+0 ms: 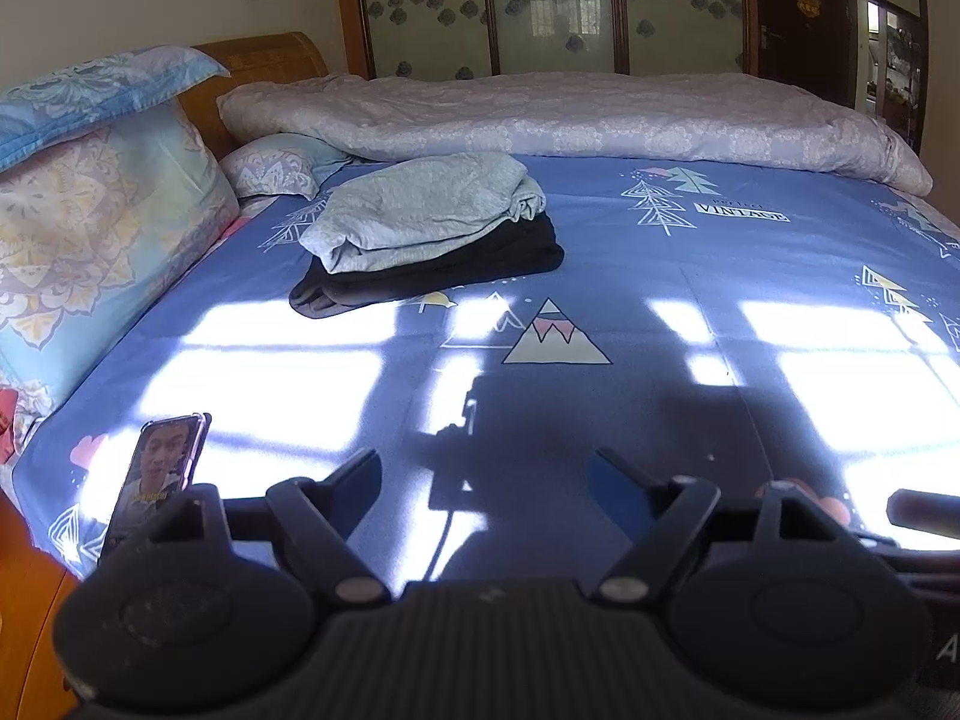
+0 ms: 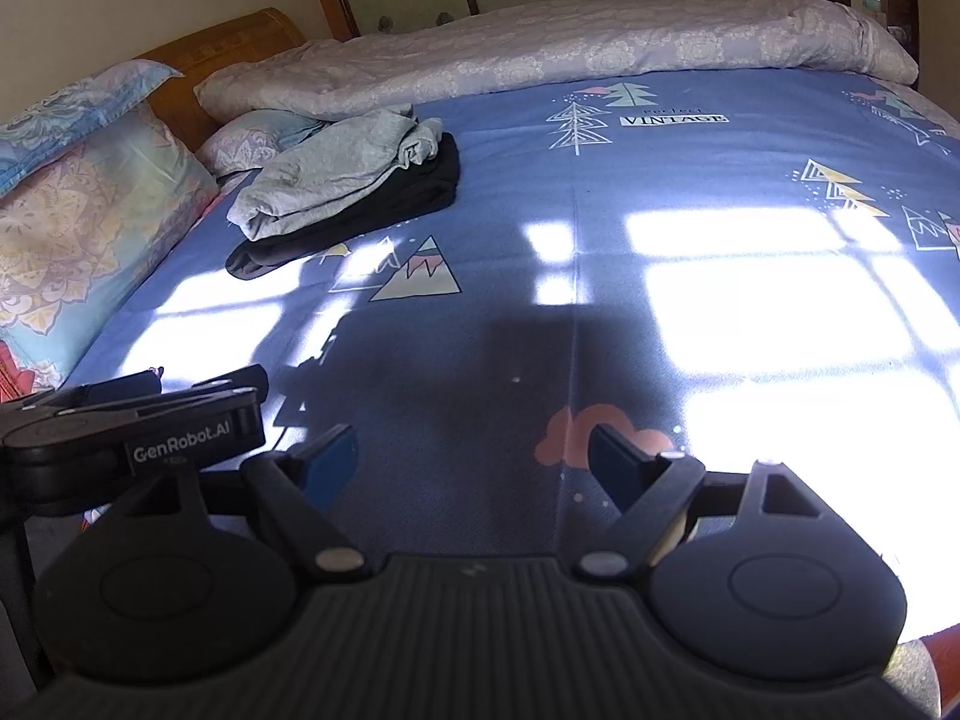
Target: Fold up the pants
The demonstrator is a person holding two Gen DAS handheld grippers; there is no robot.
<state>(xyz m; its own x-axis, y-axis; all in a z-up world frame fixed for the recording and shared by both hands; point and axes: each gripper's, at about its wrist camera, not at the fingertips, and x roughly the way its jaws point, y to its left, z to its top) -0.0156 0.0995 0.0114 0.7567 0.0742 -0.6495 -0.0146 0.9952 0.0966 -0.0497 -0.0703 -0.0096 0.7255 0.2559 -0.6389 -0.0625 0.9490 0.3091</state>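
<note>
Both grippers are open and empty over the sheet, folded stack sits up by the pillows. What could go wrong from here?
1. The grey pants lie loosely on the black pants, so a careless grab could undo both folds.
2. The phone stands propped at the bed edge beside the left gripper; a sideways swing could topple it.
3. The right gripper sits close to the left; they may collide.

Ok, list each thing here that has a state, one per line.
grey pants: folded, stacked on the black pants.
black pants: folded, flat on the bedsheet.
quilt: bunched along the far side.
phone: screen lit, propped upright.
left gripper: jaws open, empty.
right gripper: jaws open, empty.
</note>
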